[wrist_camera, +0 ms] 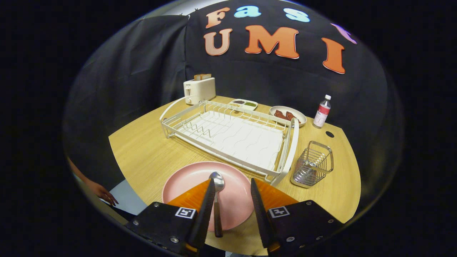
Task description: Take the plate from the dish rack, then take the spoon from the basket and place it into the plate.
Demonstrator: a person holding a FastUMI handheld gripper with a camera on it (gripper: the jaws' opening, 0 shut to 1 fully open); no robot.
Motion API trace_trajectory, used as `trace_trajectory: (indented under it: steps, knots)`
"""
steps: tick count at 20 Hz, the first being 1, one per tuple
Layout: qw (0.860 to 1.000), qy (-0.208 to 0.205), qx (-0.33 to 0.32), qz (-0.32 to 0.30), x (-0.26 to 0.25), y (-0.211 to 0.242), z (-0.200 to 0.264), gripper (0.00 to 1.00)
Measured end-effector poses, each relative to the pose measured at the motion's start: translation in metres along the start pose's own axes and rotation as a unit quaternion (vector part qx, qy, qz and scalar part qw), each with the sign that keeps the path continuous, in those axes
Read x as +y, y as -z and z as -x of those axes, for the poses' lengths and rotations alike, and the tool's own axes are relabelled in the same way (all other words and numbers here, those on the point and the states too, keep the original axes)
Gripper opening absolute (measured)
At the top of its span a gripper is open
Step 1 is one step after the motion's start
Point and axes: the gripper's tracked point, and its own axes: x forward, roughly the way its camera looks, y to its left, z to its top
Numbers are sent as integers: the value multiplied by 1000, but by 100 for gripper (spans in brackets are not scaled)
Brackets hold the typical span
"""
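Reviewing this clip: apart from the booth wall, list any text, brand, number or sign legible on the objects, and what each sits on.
No text can be read off any object.
Toaster: small dark mark on its front, too small to read.
Bottle: label band, too blurred to read.
Gripper, open over the spoon on the pink plate: two square coded marker tags, patterns rather than words.

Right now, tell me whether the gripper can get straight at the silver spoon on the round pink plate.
Probably yes. The silver spoon lies between the open gripper fingers, close against one, its bowl on the round pink plate, handle over the rim. Nothing covers it.
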Motion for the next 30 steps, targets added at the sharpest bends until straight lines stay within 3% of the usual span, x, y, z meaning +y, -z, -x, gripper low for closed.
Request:
trace_trajectory:
  steps: [6,10,21,30]
  knots:
    - [995,54,-85,-17,-36,-73,26,79]
    - [985,100,-140,-27,-69,-116,46,86]
    - [945,201,-256,-24,-126,-215,120,95]
    - [922,235,-308,-10,-133,-252,156,99]
